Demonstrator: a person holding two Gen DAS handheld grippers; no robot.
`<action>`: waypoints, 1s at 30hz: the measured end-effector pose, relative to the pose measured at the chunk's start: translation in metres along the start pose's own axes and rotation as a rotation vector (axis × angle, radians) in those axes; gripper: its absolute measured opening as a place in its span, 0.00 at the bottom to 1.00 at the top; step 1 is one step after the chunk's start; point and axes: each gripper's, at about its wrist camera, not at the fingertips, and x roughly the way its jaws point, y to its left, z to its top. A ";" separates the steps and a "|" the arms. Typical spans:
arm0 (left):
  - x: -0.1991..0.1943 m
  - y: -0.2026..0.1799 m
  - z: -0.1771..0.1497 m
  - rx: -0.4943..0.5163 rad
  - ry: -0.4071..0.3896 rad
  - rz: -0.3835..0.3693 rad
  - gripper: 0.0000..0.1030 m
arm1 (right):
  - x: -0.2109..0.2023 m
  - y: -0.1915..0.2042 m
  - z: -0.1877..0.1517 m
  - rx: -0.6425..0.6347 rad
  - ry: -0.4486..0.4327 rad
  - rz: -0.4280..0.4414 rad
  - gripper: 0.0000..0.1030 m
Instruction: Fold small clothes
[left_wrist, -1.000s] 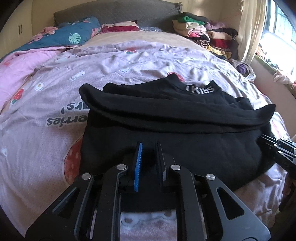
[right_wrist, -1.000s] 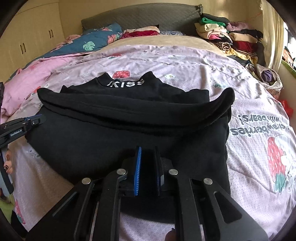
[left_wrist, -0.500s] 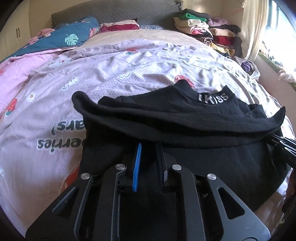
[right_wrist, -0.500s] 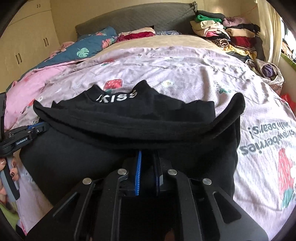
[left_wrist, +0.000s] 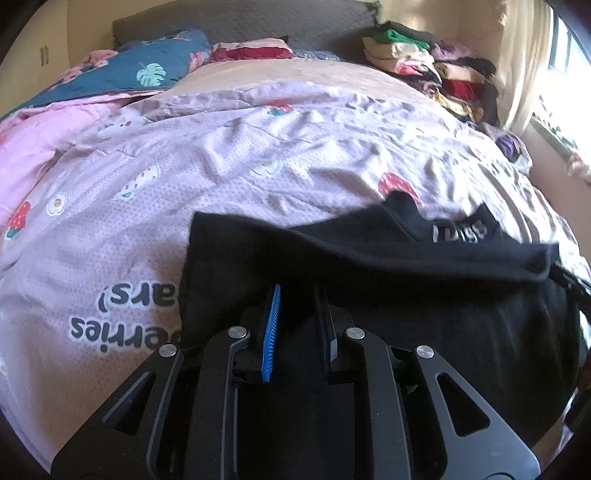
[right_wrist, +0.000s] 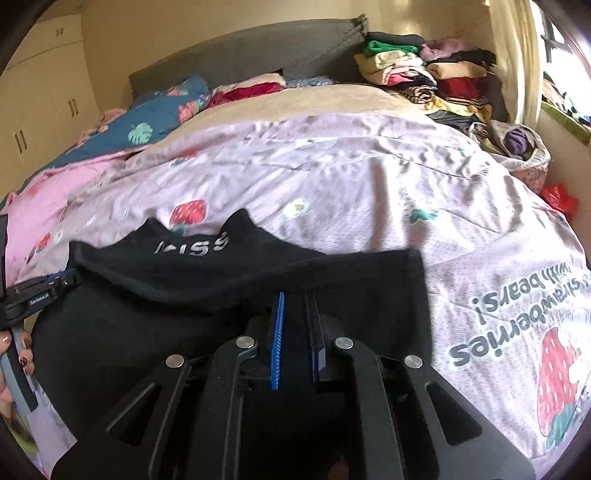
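A black top lies on the pink strawberry-print duvet, its collar with white lettering at the far end. My left gripper is shut on the near hem, with black cloth bunched between the blue pads. The lifted edge drapes forward across the sleeves, close to the collar. In the right wrist view my right gripper is likewise shut on the hem of the black top, just short of the collar lettering. The left gripper and a hand show at the left edge.
A stack of folded clothes sits at the bed's far right corner by the grey headboard. A blue leaf-print pillow and a pink quilt lie at the left. A wardrobe stands left, a bright window right.
Both grippers have travelled forward with the hem, drawing the folded edge over the sleeves and up close to the collar. The bare stretch of black top behind the fold has shrunk.
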 end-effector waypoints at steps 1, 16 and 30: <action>0.000 0.003 0.002 -0.013 -0.005 0.000 0.11 | -0.001 -0.003 0.000 0.012 -0.004 -0.004 0.10; -0.003 0.059 0.003 -0.175 -0.023 0.020 0.60 | -0.007 -0.047 0.001 0.056 0.015 -0.122 0.45; -0.037 0.054 0.009 -0.142 -0.176 -0.021 0.02 | -0.039 -0.054 0.013 0.116 -0.110 0.012 0.08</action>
